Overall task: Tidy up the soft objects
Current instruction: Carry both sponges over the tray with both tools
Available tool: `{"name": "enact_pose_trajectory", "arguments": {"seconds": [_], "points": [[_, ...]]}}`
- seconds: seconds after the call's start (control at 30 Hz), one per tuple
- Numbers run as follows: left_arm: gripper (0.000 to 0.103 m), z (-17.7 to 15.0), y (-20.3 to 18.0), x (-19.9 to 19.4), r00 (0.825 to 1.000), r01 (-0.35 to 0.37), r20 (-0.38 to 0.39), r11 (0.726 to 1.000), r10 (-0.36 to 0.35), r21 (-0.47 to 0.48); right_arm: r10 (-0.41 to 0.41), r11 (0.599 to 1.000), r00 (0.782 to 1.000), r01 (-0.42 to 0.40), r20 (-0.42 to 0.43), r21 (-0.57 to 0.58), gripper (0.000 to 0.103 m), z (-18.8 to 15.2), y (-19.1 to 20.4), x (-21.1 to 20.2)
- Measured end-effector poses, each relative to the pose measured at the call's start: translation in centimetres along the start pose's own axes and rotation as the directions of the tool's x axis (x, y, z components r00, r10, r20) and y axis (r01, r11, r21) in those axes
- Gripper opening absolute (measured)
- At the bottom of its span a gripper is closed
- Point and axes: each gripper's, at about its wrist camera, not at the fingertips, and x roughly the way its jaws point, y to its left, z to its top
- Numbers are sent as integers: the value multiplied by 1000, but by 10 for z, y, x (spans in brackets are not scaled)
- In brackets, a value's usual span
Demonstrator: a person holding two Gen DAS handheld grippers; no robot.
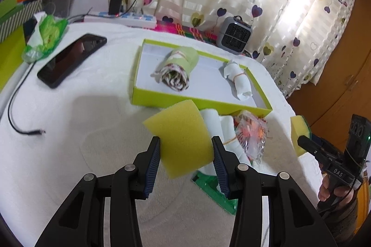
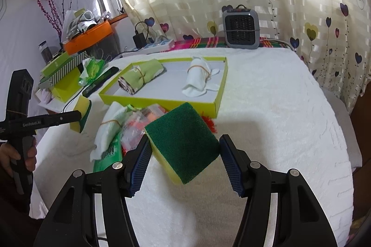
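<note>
Left wrist view shows the left gripper (image 1: 186, 150) clamped on a yellow sponge (image 1: 183, 138), its blue ribbed pads pressing the sponge's two side edges so the block is held tilted above the white towel-covered table (image 1: 92, 108), just in front of the lime-edged tray (image 1: 199, 101). At the right edge of that view the right gripper (image 1: 303, 140) holds a second sponge, seen there only as a yellow block with a thin green face. Right wrist view gives it plainly: the right gripper (image 2: 184, 149) is closed on the green-topped sponge (image 2: 183, 145), pads against its left and right sides, the scouring face turned up, the yellow body below. This sponge too hangs over the table just short of the tray (image 2: 162, 101). Inside the tray lie a green rolled cloth (image 2: 139, 79) and a white rolled cloth (image 2: 198, 79), each bound with a rubber band and well apart from one another. Between the two grippers, beside the tray's near wall, sit another white roll (image 2: 109, 131) and a clear packet (image 2: 143, 121)
</note>
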Motion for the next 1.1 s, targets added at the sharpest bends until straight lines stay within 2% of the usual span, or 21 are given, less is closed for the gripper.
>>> {"name": "enact_pose_trajectory", "arguments": {"seconds": [0.13, 0.6, 1.1], "points": [[43, 8, -8, -4, 998, -55, 38, 997, 53, 60, -13, 1000, 1000, 13, 9, -12, 60, 9, 5, 1], [43, 45, -12, -1, 997, -36, 68, 994, 29, 101, -17, 998, 1000, 18, 22, -64, 60, 48, 23, 18], [43, 81, -5, 17, 997, -52, 71, 990, 43, 128, -24, 995, 1000, 23, -8, -97, 60, 78, 35, 50]]}}
